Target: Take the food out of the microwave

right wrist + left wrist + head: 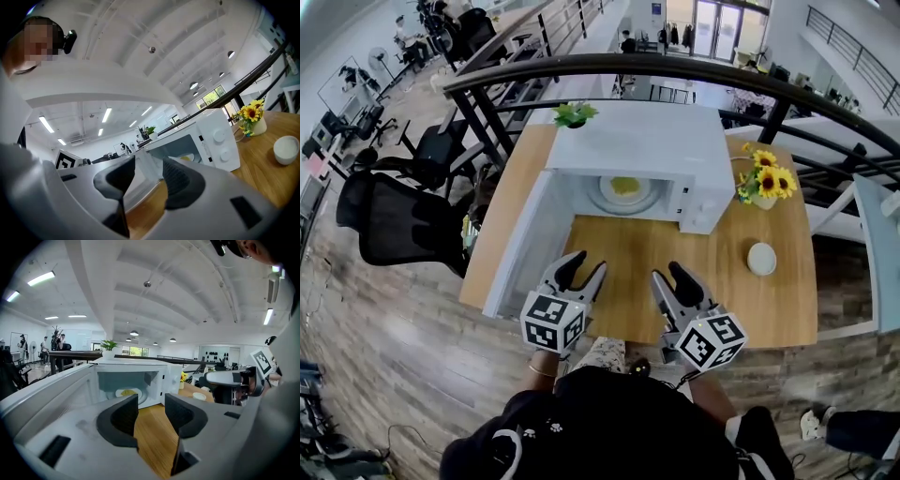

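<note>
A white microwave (675, 141) stands at the back of the wooden table (628, 272), its door (525, 246) swung open to the left. Inside, yellow food (624, 186) lies on a white plate (609, 199), which also shows in the left gripper view as the plate (126, 393). My left gripper (582, 270) hovers open over the table's near edge beside the door, nothing between its jaws. My right gripper (673, 279) is open too, level with the left, in front of the microwave opening (185, 147). Both are well short of the plate.
A vase of sunflowers (766, 180) stands right of the microwave and a small white bowl (761, 258) nearer the front right. A potted plant (574, 114) sits behind the microwave. A dark railing (675, 70) curves behind the table; black office chairs (394, 220) stand left.
</note>
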A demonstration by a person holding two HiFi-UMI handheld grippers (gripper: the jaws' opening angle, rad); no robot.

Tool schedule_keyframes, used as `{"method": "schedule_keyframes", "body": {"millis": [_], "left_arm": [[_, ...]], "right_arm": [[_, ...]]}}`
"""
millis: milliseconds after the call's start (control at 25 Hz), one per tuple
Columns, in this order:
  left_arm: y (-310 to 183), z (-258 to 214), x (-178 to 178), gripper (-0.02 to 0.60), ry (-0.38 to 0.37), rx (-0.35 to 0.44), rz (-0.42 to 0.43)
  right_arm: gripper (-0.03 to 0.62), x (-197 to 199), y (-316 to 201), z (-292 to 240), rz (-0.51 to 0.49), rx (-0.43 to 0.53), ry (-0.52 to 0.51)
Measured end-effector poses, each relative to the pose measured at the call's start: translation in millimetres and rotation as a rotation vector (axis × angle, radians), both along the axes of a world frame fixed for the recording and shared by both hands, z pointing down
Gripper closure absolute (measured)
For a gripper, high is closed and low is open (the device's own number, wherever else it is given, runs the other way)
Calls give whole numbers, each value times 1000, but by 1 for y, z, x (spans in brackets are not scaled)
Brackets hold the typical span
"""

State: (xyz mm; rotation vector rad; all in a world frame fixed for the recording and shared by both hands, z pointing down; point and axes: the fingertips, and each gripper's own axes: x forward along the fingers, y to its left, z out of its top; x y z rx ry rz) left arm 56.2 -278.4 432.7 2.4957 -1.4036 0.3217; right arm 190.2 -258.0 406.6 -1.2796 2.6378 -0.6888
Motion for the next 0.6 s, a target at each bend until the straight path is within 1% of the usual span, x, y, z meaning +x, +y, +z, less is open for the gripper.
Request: {"method": "schedule_keyframes", "body": {"millis": [200, 280, 400, 600], "left_arm": [[-45, 1, -7, 422, 33, -4, -14], [-65, 3, -9, 420, 32, -1, -14], [-96, 6, -12, 416, 21, 3, -17], [-139, 20, -16, 413, 38, -28, -31]], "right_arm": [[407, -2, -36, -7, 25, 2, 37], [406, -5, -54, -5, 35, -6, 47], [402, -12, -84, -1, 47, -22, 43], [403, -24, -127, 14, 69, -74, 49]]}}
